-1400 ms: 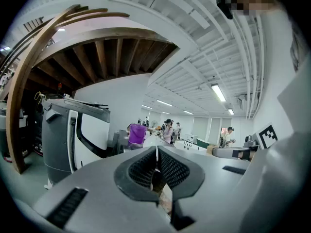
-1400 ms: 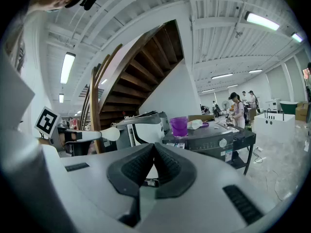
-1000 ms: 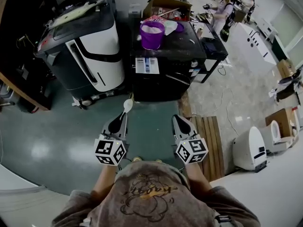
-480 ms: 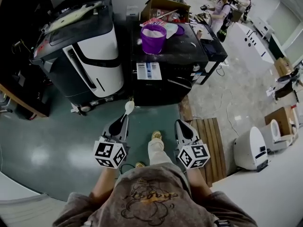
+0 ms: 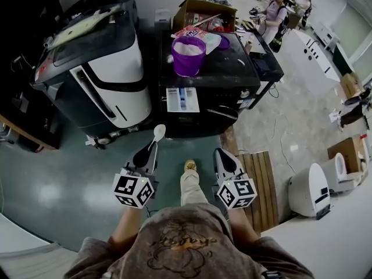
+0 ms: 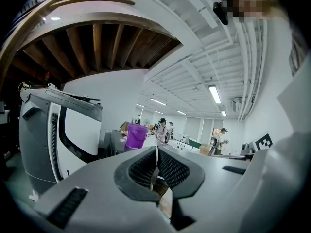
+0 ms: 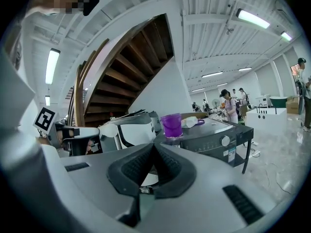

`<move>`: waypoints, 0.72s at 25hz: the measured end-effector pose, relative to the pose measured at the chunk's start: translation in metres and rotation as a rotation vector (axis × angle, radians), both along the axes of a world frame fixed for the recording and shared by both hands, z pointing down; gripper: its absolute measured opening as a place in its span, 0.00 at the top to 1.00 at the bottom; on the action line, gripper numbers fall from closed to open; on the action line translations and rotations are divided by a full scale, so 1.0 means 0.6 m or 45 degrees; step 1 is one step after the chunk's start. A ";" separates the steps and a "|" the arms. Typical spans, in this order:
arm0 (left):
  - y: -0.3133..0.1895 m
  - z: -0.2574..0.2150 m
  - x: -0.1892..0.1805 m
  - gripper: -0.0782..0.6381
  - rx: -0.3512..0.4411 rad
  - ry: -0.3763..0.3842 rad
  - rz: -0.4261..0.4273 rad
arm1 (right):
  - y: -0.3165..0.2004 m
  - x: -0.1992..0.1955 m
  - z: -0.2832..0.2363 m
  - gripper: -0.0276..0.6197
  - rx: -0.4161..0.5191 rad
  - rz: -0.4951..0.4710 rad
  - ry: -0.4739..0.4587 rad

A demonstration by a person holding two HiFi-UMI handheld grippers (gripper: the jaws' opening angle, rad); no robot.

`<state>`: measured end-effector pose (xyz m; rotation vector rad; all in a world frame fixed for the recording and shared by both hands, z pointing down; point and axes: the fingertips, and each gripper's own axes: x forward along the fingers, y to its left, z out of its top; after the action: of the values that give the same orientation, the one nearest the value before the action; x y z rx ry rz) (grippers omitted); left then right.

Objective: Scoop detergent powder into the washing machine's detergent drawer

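— Spoon (image 5: pixel 158 132): small, white, clamped in the left tongs (image 5: pixel 150 146), bowl poking out ahead, handle hidden between them.
— Right tongs (image 5: pixel 218 153)?
— Closed, empty. Purple powder tub (image 5: pixel 187 54) sits well ahead of both.

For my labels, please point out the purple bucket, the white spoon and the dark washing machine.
purple bucket (image 5: pixel 187 64): head view, its outer wall.
white spoon (image 5: pixel 158 132): head view, its bowl.
dark washing machine (image 5: pixel 226 68): head view, bare top panel.

We note cardboard box (image 5: pixel 200 6) at 12 o'clock, grey-white machine (image 5: pixel 116 68) at 10, wooden pallet (image 5: pixel 264 173) on floor at 4.
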<state>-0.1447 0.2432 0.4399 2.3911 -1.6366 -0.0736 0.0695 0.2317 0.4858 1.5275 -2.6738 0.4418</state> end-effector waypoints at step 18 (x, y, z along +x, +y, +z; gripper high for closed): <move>-0.336 -0.040 0.014 0.86 -0.029 -0.009 -0.082 | -0.370 0.005 -0.041 0.95 0.007 -0.109 -0.063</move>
<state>-0.1362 0.0414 0.4161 2.3246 -1.7085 -0.0576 0.0725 0.0095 0.4612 1.4148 -2.7673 0.4749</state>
